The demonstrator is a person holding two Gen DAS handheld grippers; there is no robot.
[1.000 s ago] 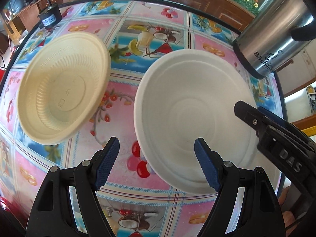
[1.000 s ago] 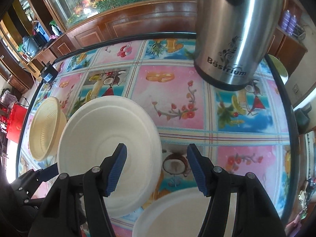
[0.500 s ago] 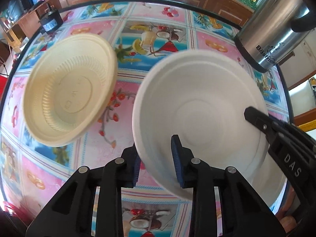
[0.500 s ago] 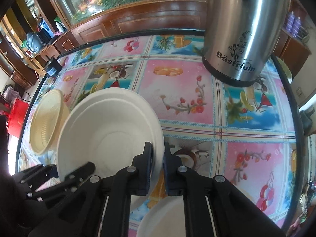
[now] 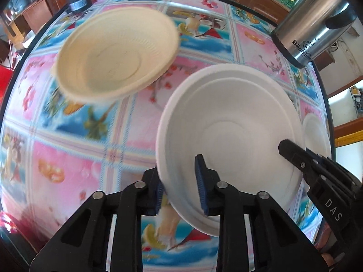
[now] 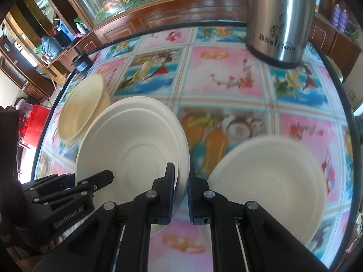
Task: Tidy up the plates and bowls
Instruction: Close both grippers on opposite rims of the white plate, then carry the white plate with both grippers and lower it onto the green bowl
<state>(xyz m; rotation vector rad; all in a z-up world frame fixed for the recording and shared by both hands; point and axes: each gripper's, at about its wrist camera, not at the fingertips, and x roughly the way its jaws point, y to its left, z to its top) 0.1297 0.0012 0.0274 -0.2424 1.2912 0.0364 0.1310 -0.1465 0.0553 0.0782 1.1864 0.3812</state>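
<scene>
Your left gripper (image 5: pixel 180 182) and right gripper (image 6: pixel 181 189) both clamped on rim of same white plate (image 5: pixel 229 140), at opposite edges, plate tilted above floral tablecloth (image 6: pixel 222 79). Cream ribbed bowl (image 5: pixel 115 54) ahead-left of your left gripper (blurred). Second white plate (image 6: pixel 270 181) just right of your right gripper. Steel kettle (image 6: pixel 280 18) far ahead on the right, well apart.

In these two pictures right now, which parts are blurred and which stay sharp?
Left wrist view: the cream ribbed bowl and the patterned tablecloth smear with motion, while the white plate and left gripper look sharp. Right wrist view: the second white plate at lower right is soft, the steel kettle lettering smeared, the right gripper crisp.
</scene>
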